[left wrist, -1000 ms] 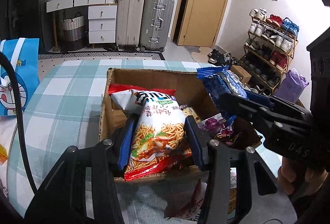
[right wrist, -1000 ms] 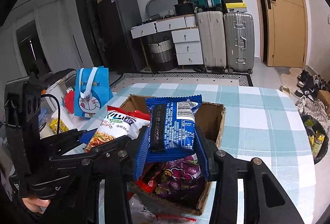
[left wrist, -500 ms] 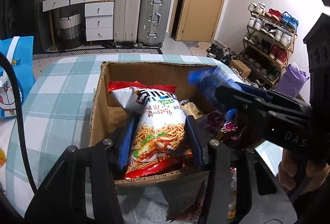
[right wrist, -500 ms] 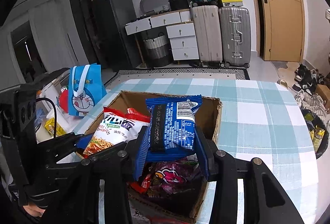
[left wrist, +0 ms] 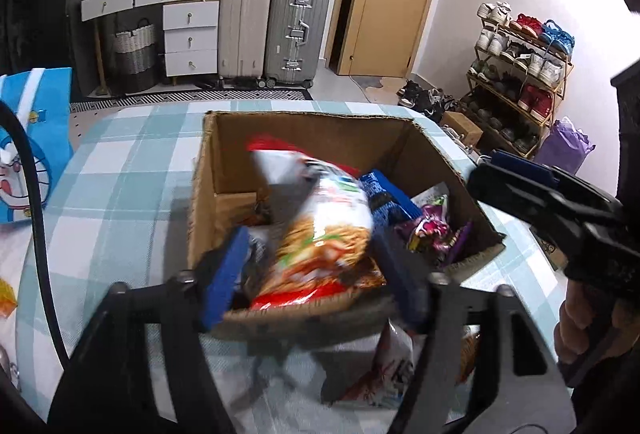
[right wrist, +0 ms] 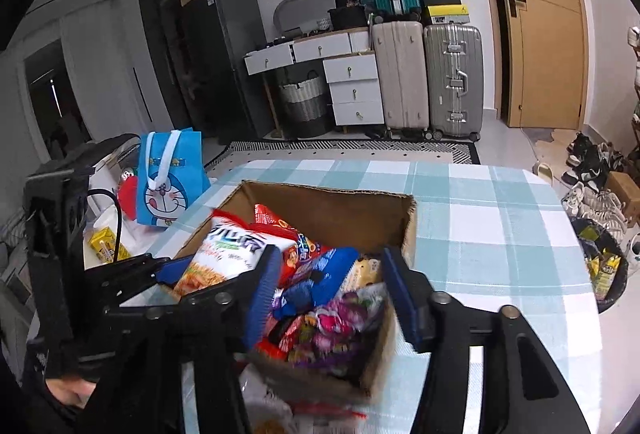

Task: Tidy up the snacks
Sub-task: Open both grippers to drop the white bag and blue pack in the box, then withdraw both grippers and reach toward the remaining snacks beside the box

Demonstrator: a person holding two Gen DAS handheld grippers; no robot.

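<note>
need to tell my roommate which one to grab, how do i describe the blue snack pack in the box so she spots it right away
Find the open cardboard box on the teal checked tablecloth. The blue snack pack lies in the middle of the pile, between the red-and-white noodle bag and the purple wrappers. It is the only solid blue packet there.

A table [right wrist: 488, 230] under a teal-and-white checked cloth carries an open cardboard box [right wrist: 332, 210] of snacks near its middle. A loose snack packet [left wrist: 394, 366] lies on the cloth at the box's 6 o'clock side. At the box's 9 o'clock, a blue cartoon bag [right wrist: 166, 178] stands by the table's edge.
</note>
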